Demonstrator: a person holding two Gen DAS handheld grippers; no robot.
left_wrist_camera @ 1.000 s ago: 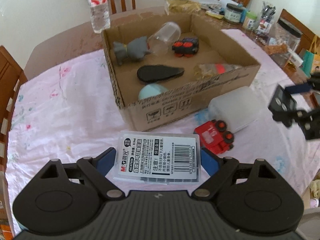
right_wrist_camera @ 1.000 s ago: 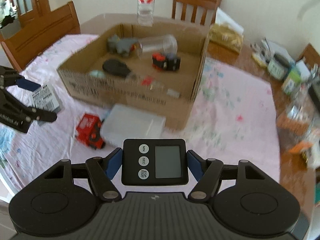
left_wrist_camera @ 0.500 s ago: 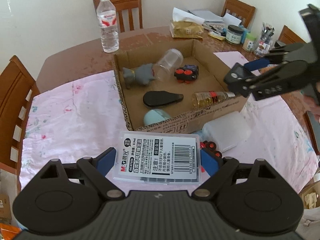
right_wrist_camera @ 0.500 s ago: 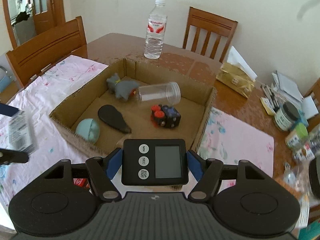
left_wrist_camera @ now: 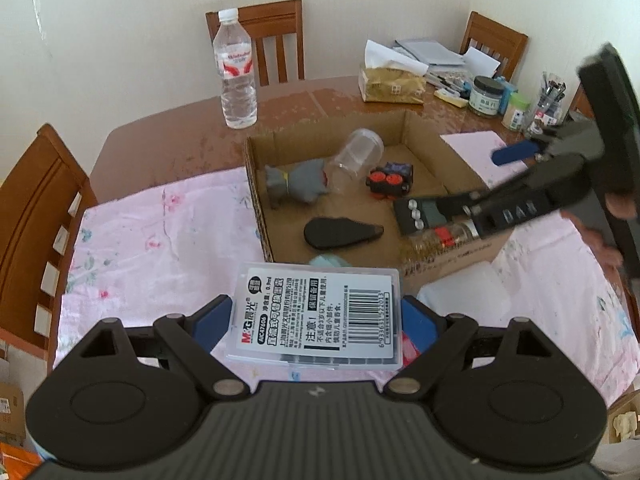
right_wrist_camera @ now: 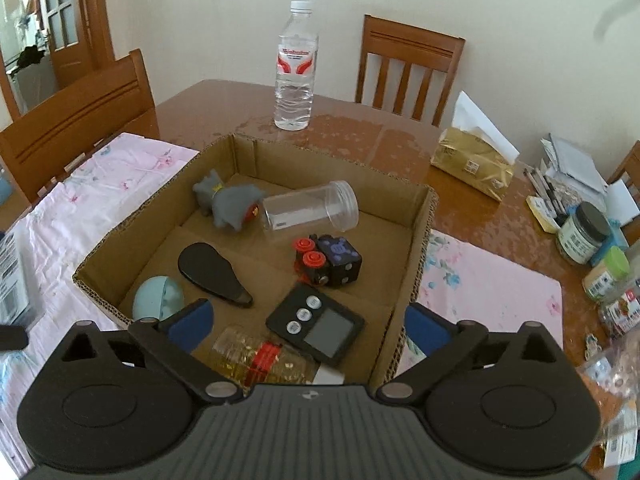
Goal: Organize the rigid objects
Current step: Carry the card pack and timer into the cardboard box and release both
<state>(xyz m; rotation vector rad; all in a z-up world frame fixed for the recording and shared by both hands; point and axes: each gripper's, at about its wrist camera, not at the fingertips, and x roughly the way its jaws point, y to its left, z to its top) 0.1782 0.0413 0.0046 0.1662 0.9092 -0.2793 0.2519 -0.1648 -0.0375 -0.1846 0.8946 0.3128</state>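
My left gripper (left_wrist_camera: pixel 316 316) is shut on a clear plastic case with a barcode label (left_wrist_camera: pixel 316 312), held above the pink cloth in front of the cardboard box (left_wrist_camera: pixel 256 200). My right gripper (right_wrist_camera: pixel 308 324) is open and empty over the box's near right corner (right_wrist_camera: pixel 416 264). The black digital timer (right_wrist_camera: pixel 316 326) lies on the box floor between its fingers, partly on a small bottle with a red band (right_wrist_camera: pixel 264 360). From the left wrist view the right gripper (left_wrist_camera: pixel 508 184) hangs over the timer (left_wrist_camera: pixel 420 216).
In the box lie a grey toy animal (right_wrist_camera: pixel 232 204), a clear jar (right_wrist_camera: pixel 312 210), a black cube with red knobs (right_wrist_camera: pixel 328 260), a black teardrop case (right_wrist_camera: pixel 212 274) and a pale blue ball (right_wrist_camera: pixel 158 304). A water bottle (right_wrist_camera: pixel 294 68), tissue pack (right_wrist_camera: pixel 472 168) and jars (right_wrist_camera: pixel 584 232) stand on the table beyond.
My right gripper moved over the box, opened and let go of the timer, which now lies inside. My left gripper rose and pulled back, still holding the case.
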